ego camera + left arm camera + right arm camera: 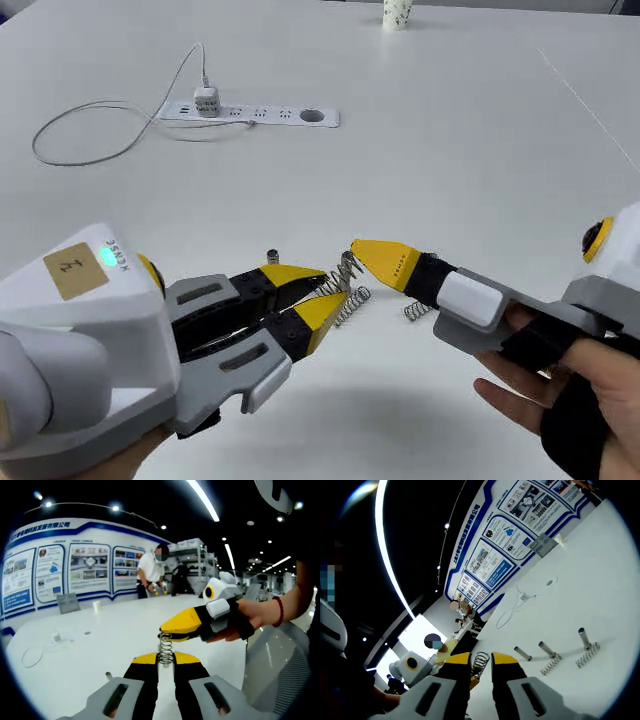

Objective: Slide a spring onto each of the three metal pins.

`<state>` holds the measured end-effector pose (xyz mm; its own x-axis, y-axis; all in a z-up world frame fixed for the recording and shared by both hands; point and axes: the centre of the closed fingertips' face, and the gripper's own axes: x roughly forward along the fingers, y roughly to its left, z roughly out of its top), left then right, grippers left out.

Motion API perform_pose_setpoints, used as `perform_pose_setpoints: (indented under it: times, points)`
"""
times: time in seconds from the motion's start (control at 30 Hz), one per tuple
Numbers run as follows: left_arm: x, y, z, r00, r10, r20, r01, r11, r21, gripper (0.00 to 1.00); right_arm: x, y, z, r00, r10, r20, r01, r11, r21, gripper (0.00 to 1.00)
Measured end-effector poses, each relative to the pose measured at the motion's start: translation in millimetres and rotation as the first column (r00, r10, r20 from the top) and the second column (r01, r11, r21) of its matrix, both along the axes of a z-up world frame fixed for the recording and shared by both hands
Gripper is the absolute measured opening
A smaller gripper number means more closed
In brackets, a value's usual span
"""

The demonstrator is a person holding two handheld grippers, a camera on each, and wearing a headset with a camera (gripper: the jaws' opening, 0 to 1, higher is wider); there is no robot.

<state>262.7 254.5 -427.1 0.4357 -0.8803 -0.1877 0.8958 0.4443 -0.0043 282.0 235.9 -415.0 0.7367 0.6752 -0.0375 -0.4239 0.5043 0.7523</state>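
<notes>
A: Status?
B: First spring, I'd say. Left gripper (318, 290) pinches the lower end of a spring (347, 272) held above the bench (450, 150). Right gripper (362, 250) has its jaws nearly together at the top end; can't tell if it grips.
A: Pins?
B: Three pins (547, 649), all bare. Two loose springs (551, 666) lie beside them. Next: line the coil's bore up over a pin and slide it down.

Shiny metal-wire spring (347, 270), smooth bare-metal pins (546, 649), smooth white tabletop (450, 150), plastic power strip (250, 114)
</notes>
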Motion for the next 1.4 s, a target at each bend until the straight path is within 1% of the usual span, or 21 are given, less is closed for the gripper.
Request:
perform_pose_setpoints:
  times: [0.2, 0.27, 0.43, 0.53, 0.6, 0.67, 0.7, 0.77, 0.8, 0.87, 0.93, 1.03, 1.1, 1.2, 1.23, 1.27, 1.3, 1.37, 1.4]
  points:
    - [-0.9, -0.4, 1.1, 1.000, 0.002, -0.002, -0.002, 1.000, -0.010, 0.10, -1.7, 1.7, 2.7, 1.000, 0.012, -0.017, -0.011, 0.999, 0.051, 0.13]
    - [-1.2, -0.2, 0.4, 1.000, 0.002, -0.005, -0.002, 1.000, -0.007, 0.10, -2.6, 2.9, 4.1, 1.000, 0.017, -0.017, -0.016, 0.998, 0.061, 0.12]
    - [-1.3, 0.4, -0.2, 1.000, 0.003, -0.004, -0.003, 1.000, -0.005, 0.10, -3.5, 4.0, 4.9, 1.000, 0.022, -0.012, -0.021, 0.998, 0.059, 0.11]
    - [-1.1, 0.3, -0.3, 1.000, 0.005, -0.006, -0.005, 1.000, -0.005, 0.10, -4.2, 5.2, 6.3, 1.000, 0.022, 0.003, -0.022, 0.999, 0.048, 0.11]
    - [-0.8, 0.2, -0.7, 1.000, 0.006, -0.009, -0.006, 1.000, -0.005, 0.11, -4.3, 5.4, 6.6, 1.000, 0.021, 0.014, -0.022, 0.999, 0.035, 0.11]
    - [-0.8, -0.1, -1.9, 1.000, 0.007, -0.030, -0.007, 1.000, -0.004, 0.11, -4.5, 5.8, 6.3, 1.000, 0.023, 0.020, -0.023, 0.999, 0.022, 0.11]
    - [-0.4, -0.2, -1.9, 0.999, 0.009, -0.033, -0.009, 1.000, -0.003, 0.11, -4.7, 5.8, 6.5, 0.999, 0.021, 0.027, -0.021, 1.000, 0.010, 0.11]
    - [0.3, -0.1, -2.4, 0.999, 0.014, -0.039, -0.014, 1.000, -0.002, 0.12, -4.5, 5.8, 7.0, 0.999, 0.020, 0.032, -0.020, 1.000, 0.003, 0.11]
    - [0.7, -0.1, -3.3, 0.999, 0.017, -0.044, -0.017, 1.000, 0.003, 0.12, -3.7, 5.2, 6.9, 0.999, 0.013, 0.041, -0.013, 1.000, -0.015, 0.11]
    - [1.4, 1.3, -6.6, 0.998, 0.026, -0.053, -0.025, 0.999, 0.024, 0.15, -2.7, 4.7, 6.4, 0.999, 0.008, 0.048, -0.006, 0.999, -0.042, 0.11]
    - [2.5, 3.9, -9.1, 0.998, 0.040, -0.043, -0.038, 0.998, 0.047, 0.17, -1.4, 3.9, 7.9, 0.998, 0.001, 0.064, 0.004, 0.998, -0.065, 0.11]
    - [2.3, 8.2, -13.4, 0.997, 0.056, -0.049, -0.052, 0.996, 0.075, 0.23, 0.8, 3.2, 10.9, 0.995, -0.006, 0.102, 0.017, 0.994, -0.107, 0.11]
    - [2.4, 11.9, -16.5, 0.996, 0.068, -0.049, -0.064, 0.994, 0.093, 0.25, 1.6, 5.1, 13.3, 0.992, 0.000, 0.126, 0.016, 0.993, -0.121, 0.11]
    - [2.9, 16.8, -19.7, 0.995, 0.083, -0.048, -0.078, 0.991, 0.110, 0.29, 5.0, 6.4, 16.5, 0.984, 0.001, 0.178, 0.028, 0.987, -0.160, 0.11]
    - [3.0, 19.1, -20.6, 0.995, 0.089, -0.051, -0.082, 0.990, 0.112, 0.31, 6.2, 7.2, 16.6, 0.981, 0.005, 0.195, 0.032, 0.982, -0.188, 0.11]
    - [3.1, 20.7, -21.0, 0.994, 0.092, -0.053, -0.085, 0.990, 0.111, 0.32, 6.9, 8.2, 16.7, 0.981, 0.005, 0.196, 0.034, 0.981, -0.193, 0.11]
    - [3.5, 23.2, -21.5, 0.993, 0.099, -0.057, -0.092, 0.989, 0.112, 0.33, 8.3, 9.7, 16.7, 0.978, 0.012, 0.209, 0.034, 0.976, -0.214, 0.11]
    - [4.0, 25.3, -21.7, 0.993, 0.104, -0.055, -0.097, 0.989, 0.112, 0.35, 10.6, 11.1, 15.8, 0.975, 0.017, 0.221, 0.037, 0.970, -0.239, 0.11]
    - [4.5, 26.9, -22.3, 0.992, 0.109, -0.056, -0.102, 0.988, 0.115, 0.36, 11.8, 12.7, 14.3, 0.974, 0.025, 0.226, 0.035, 0.965, -0.261, 0.11]
